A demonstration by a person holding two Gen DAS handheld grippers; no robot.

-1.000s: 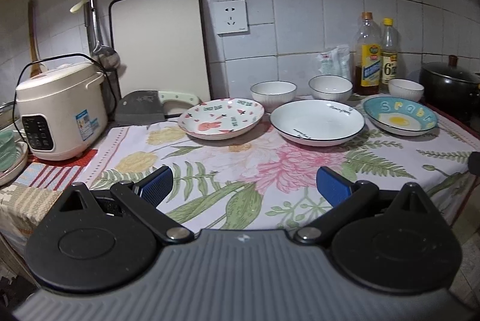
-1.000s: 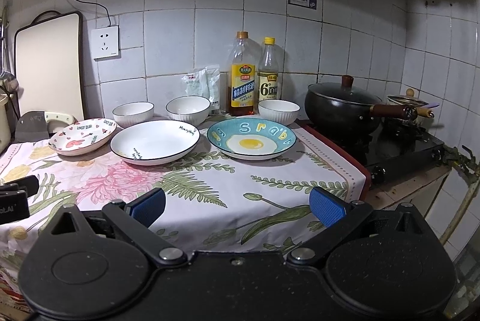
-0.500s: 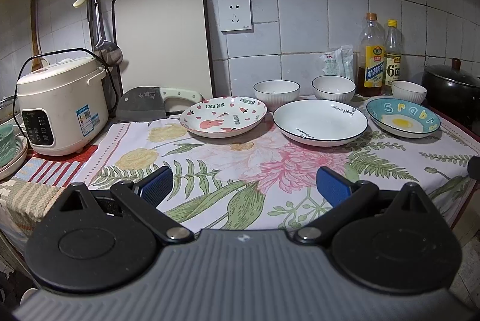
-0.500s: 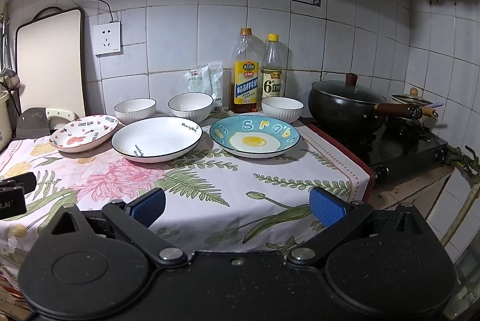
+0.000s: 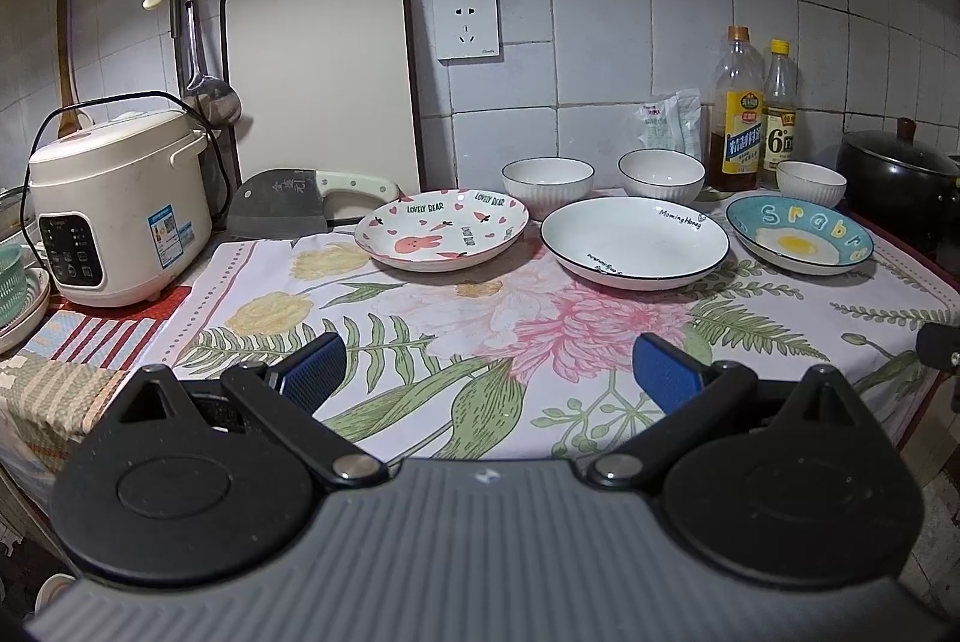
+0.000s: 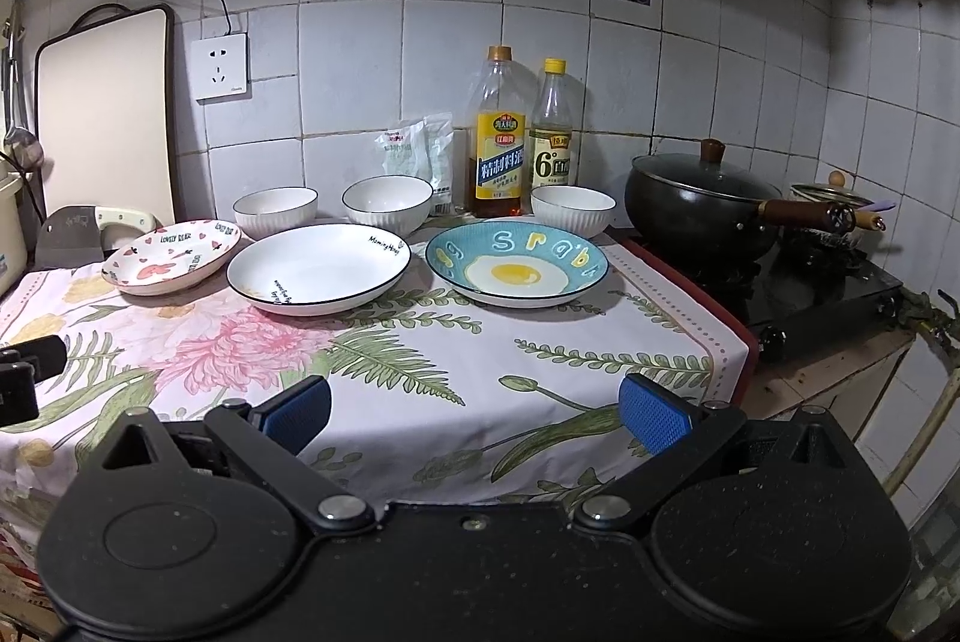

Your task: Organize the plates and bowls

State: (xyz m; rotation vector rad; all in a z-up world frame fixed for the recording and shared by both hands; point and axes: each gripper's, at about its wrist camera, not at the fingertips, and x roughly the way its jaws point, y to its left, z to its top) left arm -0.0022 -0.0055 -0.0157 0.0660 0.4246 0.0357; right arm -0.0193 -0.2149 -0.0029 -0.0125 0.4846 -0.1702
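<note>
Left tool [image 5: 486,366] and right tool [image 6: 474,411]: both spread wide, holding nothing, hovering over the near edge of the tabletop [image 6: 540,372], well short of the crockery.

Location of items: three plates in a row across the floral cloth, namely the rabbit plate [image 5: 441,235], the white plate [image 5: 635,243] and the blue egg plate [image 6: 516,263]. Behind them, near the tiled wall, stand three white ribbed bowls [image 6: 275,212], [image 6: 387,205], [image 6: 573,209], each apart from the others. None is stacked.

Handling assessment: glazed ceramic, so rigid, fairly heavy, slick under the pads and liable to chip or break if knocked together. The plates appear shallow with raised rims; the rim edge nearest the tool is the likely hold, one finger above and one below. Bowls are best pinched across the wall at the lip.
</note>
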